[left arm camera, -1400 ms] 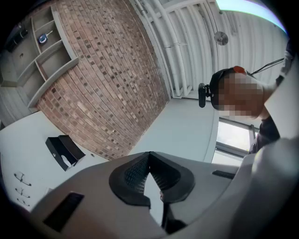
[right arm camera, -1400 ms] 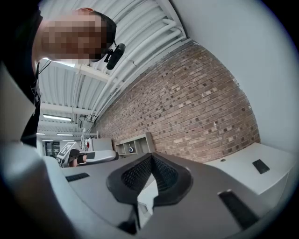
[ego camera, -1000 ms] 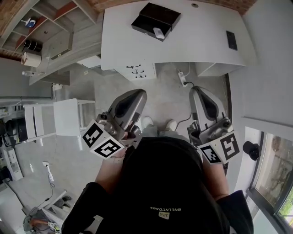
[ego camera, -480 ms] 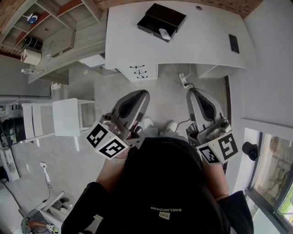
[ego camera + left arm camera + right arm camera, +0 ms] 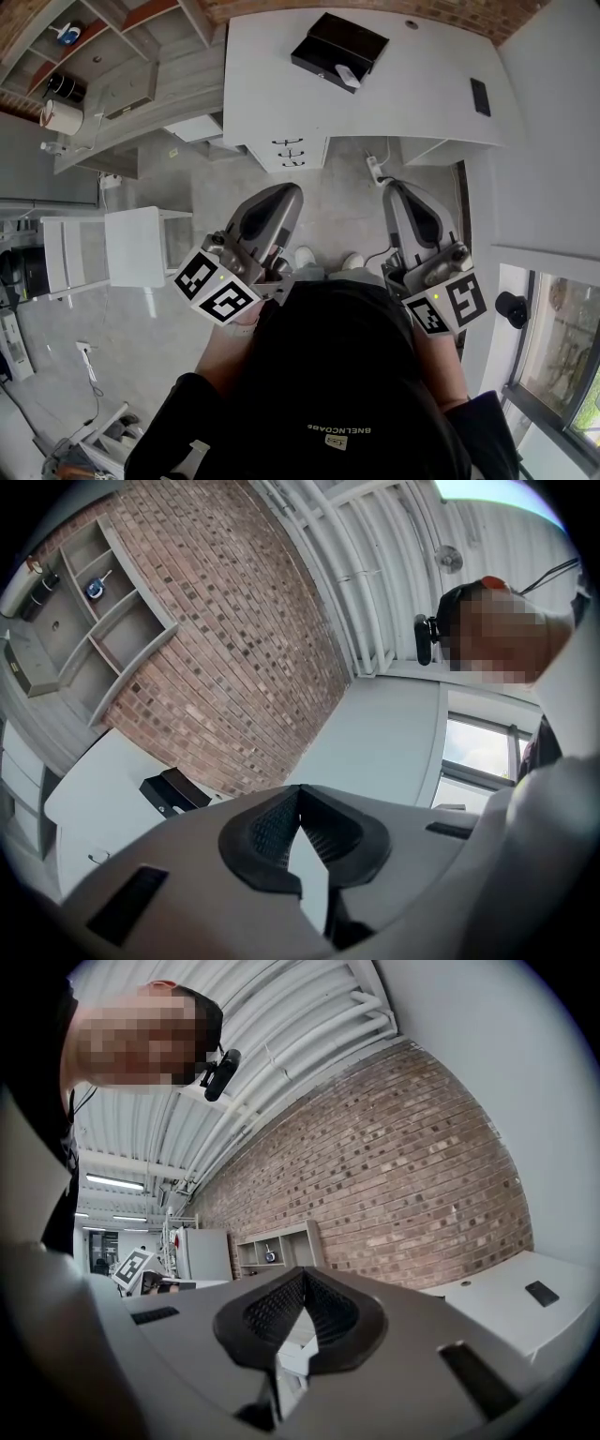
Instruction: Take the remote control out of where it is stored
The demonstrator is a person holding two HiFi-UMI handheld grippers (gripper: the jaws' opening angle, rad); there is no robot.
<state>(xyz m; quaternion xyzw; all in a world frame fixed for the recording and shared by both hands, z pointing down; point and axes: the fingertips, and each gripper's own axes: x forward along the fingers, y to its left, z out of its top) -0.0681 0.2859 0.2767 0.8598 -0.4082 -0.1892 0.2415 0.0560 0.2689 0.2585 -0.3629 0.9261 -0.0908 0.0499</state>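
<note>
Nearer now, the box [image 5: 339, 47] at twelve o'clock; left gripper [image 5: 285, 192] and right gripper [image 5: 395, 186], jaws together, empty, might shove it.

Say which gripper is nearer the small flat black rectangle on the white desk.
Right. The right gripper is below the small flat black rectangle, slightly left of it; the left gripper is much farther left. Neither reaches the white desk.

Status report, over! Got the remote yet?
Left gripper, right gripper shut, empty. Remote in box on desk, not reached. Nothing seen in the way.
</note>
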